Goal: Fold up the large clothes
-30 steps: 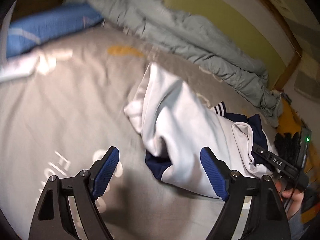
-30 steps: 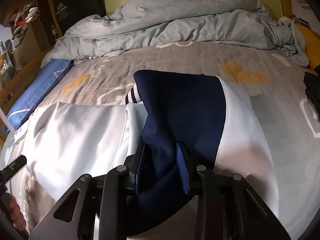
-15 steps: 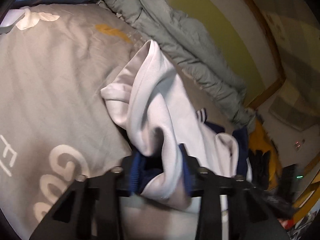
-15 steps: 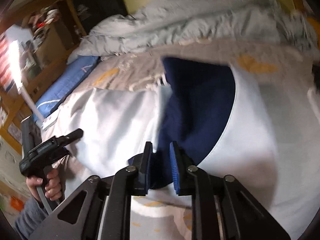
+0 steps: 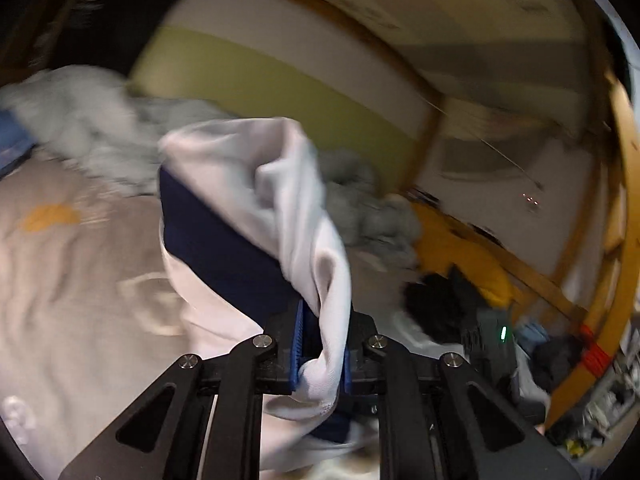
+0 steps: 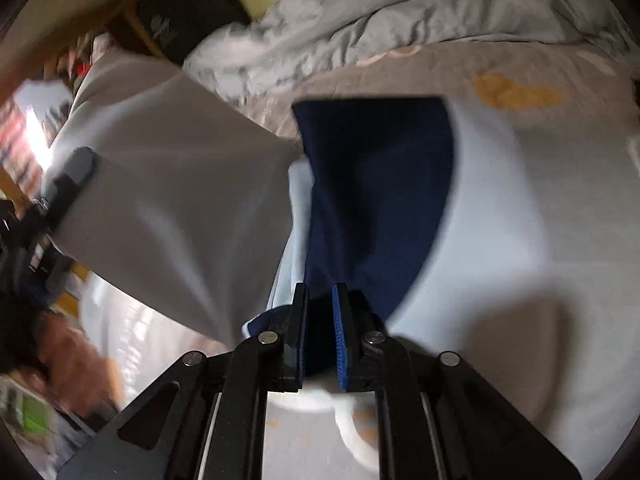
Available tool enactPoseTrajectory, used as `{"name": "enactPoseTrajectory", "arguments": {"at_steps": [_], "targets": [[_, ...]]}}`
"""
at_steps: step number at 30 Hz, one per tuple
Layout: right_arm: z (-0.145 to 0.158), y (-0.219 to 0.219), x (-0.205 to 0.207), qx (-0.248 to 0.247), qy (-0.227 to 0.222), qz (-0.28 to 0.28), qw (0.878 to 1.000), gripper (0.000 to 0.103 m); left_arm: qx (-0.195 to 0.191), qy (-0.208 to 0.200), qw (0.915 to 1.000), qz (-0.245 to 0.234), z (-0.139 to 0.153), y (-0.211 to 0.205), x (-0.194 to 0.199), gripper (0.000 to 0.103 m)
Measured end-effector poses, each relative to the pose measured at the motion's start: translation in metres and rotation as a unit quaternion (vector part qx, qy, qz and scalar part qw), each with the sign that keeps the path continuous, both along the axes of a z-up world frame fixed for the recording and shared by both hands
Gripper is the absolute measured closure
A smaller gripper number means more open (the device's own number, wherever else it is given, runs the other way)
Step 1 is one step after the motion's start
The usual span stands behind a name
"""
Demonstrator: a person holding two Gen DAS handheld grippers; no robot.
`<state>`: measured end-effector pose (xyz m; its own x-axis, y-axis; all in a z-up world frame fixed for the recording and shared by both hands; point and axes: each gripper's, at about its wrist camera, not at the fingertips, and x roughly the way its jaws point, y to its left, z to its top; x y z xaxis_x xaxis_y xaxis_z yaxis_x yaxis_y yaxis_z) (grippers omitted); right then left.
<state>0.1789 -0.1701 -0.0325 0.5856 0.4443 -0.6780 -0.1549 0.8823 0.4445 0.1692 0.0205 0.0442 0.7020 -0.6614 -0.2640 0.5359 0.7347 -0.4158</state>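
A white and navy garment [image 5: 256,184] hangs lifted over the bed. My left gripper [image 5: 322,312] is closing on a bunched white fold of it, and the blue pads [image 5: 298,344] press on the cloth. In the right wrist view the same garment [image 6: 500,220] spreads across the sheet, its navy panel [image 6: 372,184] running into my right gripper [image 6: 320,292], which is shut on that navy fabric. A white flap [image 6: 172,184] is raised and stretched toward the left, where a hand [image 6: 68,352] holds the other tool.
A crumpled grey duvet [image 6: 400,12] lies along the far side of the bed. The beige sheet [image 5: 60,260] carries orange and white prints. Dark items [image 5: 440,300] and a yellow cloth [image 5: 460,248] sit by the wooden bed frame. Cluttered shelves stand at the left.
The left gripper shut on the white fold and swung it up off the sheet, so a flap now rises. The right gripper tightened on the navy fabric and shifted a little.
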Motion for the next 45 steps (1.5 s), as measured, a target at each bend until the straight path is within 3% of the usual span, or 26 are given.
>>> {"name": "enactPoseTrajectory", "arguments": {"at_steps": [4,7,9,12,16,18,20,21,24,26,29,32,35,37,41,45], "targets": [[0.041,-0.059,-0.024,-0.02,-0.018,-0.056,0.998,0.082,0.049,0.007,0.9958,-0.077,-0.02,-0.083,-0.001,0.087],[0.063,-0.099,-0.048,-0.084,-0.048,-0.098,0.991,0.074,0.086,0.042,0.9887,-0.116,-0.058,-0.127,-0.005,0.087],[0.067,-0.122,-0.063,-0.12,-0.077,-0.142,0.98,0.074,0.114,0.066,0.9821,-0.135,-0.086,-0.145,-0.007,0.088],[0.063,-0.151,-0.07,-0.079,-0.084,-0.172,0.978,0.074,0.12,0.063,0.9806,-0.141,-0.091,-0.141,-0.014,0.088],[0.061,-0.148,-0.059,-0.056,-0.096,-0.149,0.983,0.074,0.128,0.06,0.981,-0.133,-0.081,-0.137,-0.014,0.084],[0.064,-0.14,-0.058,-0.049,-0.114,-0.125,0.984,0.074,0.135,0.048,0.9816,-0.126,-0.075,-0.128,-0.019,0.073],[0.067,-0.127,-0.06,-0.06,-0.136,-0.107,0.983,0.074,0.125,0.03,0.9846,-0.118,-0.063,-0.116,-0.033,0.027],[0.07,-0.12,-0.064,-0.073,-0.15,-0.104,0.981,0.074,0.111,0.014,0.9875,-0.111,-0.057,-0.109,-0.041,0.02],[0.08,-0.102,-0.081,-0.107,-0.201,-0.096,0.969,0.074,0.116,-0.022,0.9896,-0.082,-0.037,-0.09,-0.057,0.017],[0.085,-0.093,-0.085,-0.114,-0.219,-0.091,0.965,0.074,0.155,-0.024,0.9867,-0.041,-0.031,-0.079,-0.053,0.017],[0.084,-0.074,-0.085,-0.14,-0.226,-0.086,0.96,0.073,0.156,-0.009,0.9877,0.0,-0.034,-0.056,-0.036,0.017],[0.073,-0.053,-0.079,-0.152,-0.212,-0.05,0.964,0.073,0.12,0.045,0.9915,0.024,-0.046,-0.027,-0.016,0.017],[0.06,-0.043,-0.065,-0.113,-0.182,-0.022,0.977,0.073,0.111,0.076,0.9901,0.039,-0.064,-0.011,-0.004,0.017],[0.047,-0.041,-0.05,-0.092,-0.148,-0.016,0.985,0.073,0.11,0.122,0.9853,0.045,-0.084,-0.003,0.008,0.017],[0.024,-0.038,-0.029,-0.087,-0.099,-0.023,0.991,0.07,0.059,0.142,0.9879,0.016,-0.1,0.006,0.016,0.017],[0.013,-0.026,-0.017,-0.112,-0.094,-0.005,0.989,0.064,0.074,0.143,0.9869,0.005,-0.104,-0.007,0.018,0.017]]}}
